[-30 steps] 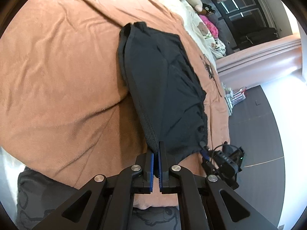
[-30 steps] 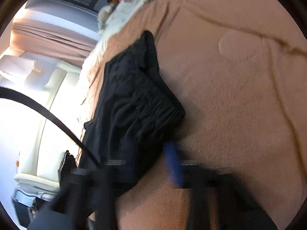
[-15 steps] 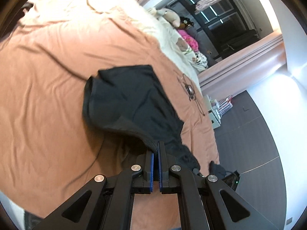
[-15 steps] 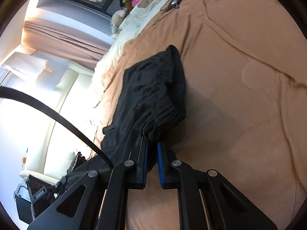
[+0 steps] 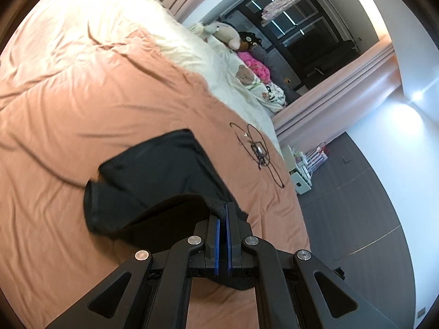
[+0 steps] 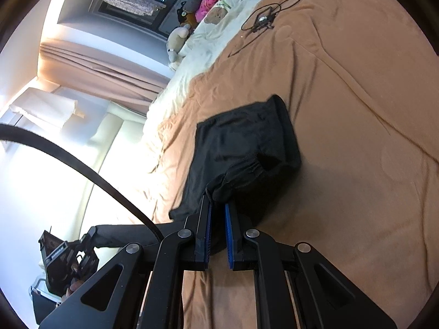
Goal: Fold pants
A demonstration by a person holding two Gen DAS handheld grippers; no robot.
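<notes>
Left wrist – pants (image 5: 164, 175) edge behind tool (image 5: 225, 213).

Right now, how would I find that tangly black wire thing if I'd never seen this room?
Start at the big bed with the peach blanket. Go toward the white quilt and the stuffed toys by the dark window; just before them, past the black pants, lies the looped black cable. It is thin and wiry, resting alone on bare blanket, unlike the broad dark pants.
</notes>
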